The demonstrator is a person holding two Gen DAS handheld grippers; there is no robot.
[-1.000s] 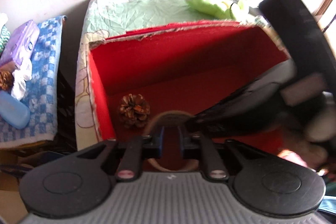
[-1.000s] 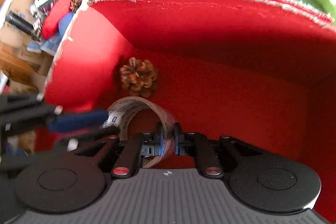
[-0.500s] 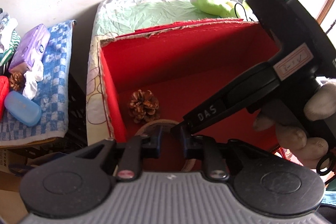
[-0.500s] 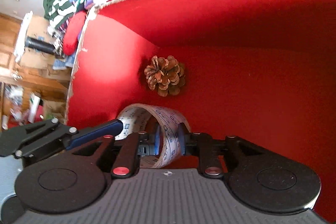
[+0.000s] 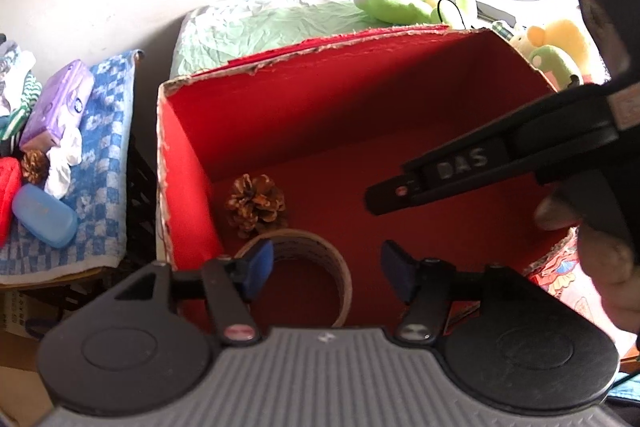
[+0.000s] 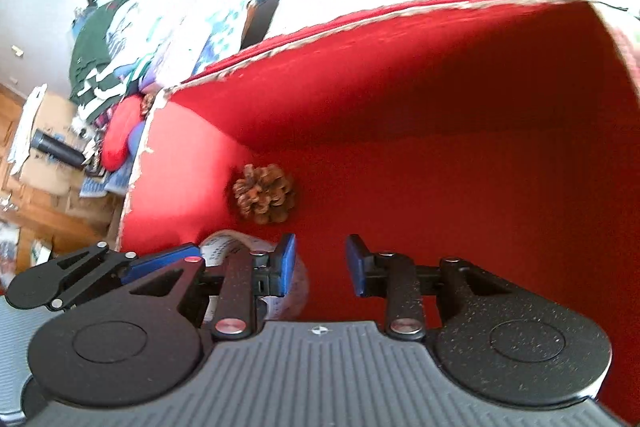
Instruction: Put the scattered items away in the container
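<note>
A red-lined box holds a brown pine cone near its left wall. A roll of tape lies on the box floor just in front of the cone. My left gripper hovers over the roll with its jaws opening; the roll's right side shows between the blue pads, and neither presses on it. My right gripper is also opening, with nothing between its pads. The tape roll peeks out behind its left finger, and the pine cone lies ahead. In the left wrist view the right gripper hangs over the box.
Left of the box, a blue checked cloth carries a purple tissue pack, a blue case, a red item and a second pine cone. A green plush lies behind the box. A hand holds the right gripper.
Both grippers were shut on the tape roll and have opened. The roll now lies loose on the box floor. The right gripper has drawn back to the right, off the roll.
</note>
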